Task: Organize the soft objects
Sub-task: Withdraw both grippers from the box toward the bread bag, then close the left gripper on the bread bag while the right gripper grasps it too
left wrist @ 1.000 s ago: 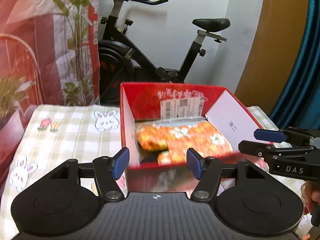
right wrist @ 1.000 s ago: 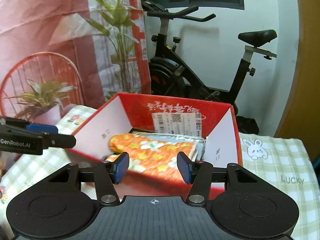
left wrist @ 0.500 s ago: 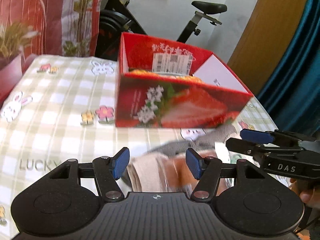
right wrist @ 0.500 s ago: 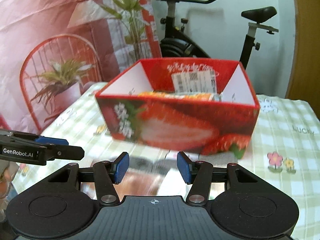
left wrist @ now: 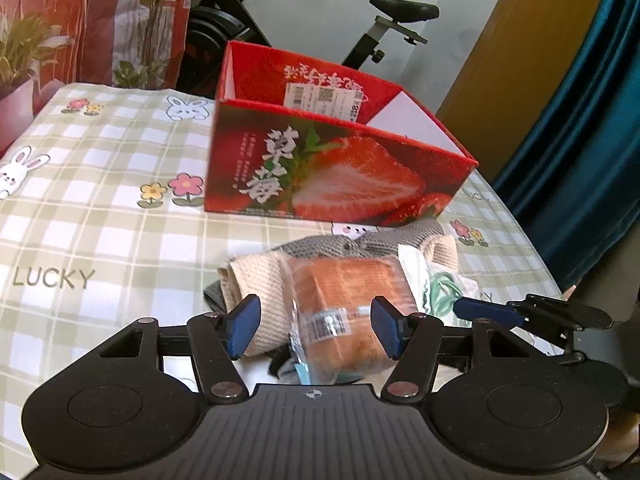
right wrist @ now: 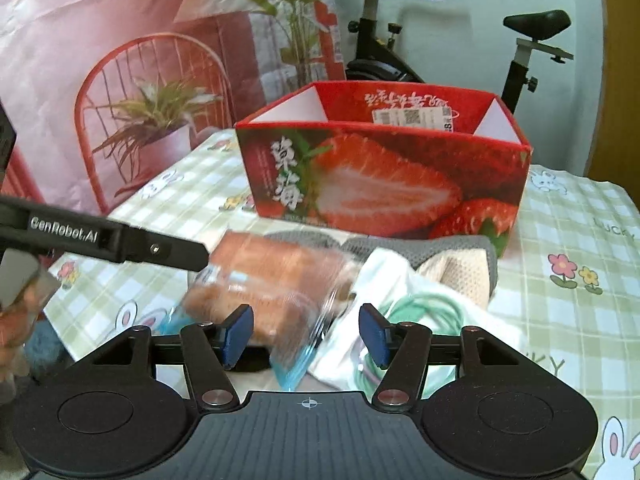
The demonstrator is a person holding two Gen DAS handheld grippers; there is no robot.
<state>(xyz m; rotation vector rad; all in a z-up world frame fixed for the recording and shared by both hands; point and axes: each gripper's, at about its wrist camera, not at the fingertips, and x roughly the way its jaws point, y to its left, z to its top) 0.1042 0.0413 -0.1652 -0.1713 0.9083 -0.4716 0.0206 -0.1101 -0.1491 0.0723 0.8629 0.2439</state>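
I had both grippers low over the near edge of the checked tablecloth [left wrist: 100,208]. The left gripper [left wrist: 314,330] stood with its jaws apart, the wrapped bread loaf [left wrist: 344,292] lying between the pads; whether a pad touched the wrapper I could not tell. The right gripper [right wrist: 306,334] had its jaws apart too, and they had just been opening; the loaf's near end [right wrist: 272,284] sat in the gap, blurred. Just right of the loaf lay a white bag with a green cord [right wrist: 420,308]. Both rested on folded beige and grey knit cloths [left wrist: 260,280]. The red strawberry box [left wrist: 340,168] stood just beyond, on the far side.
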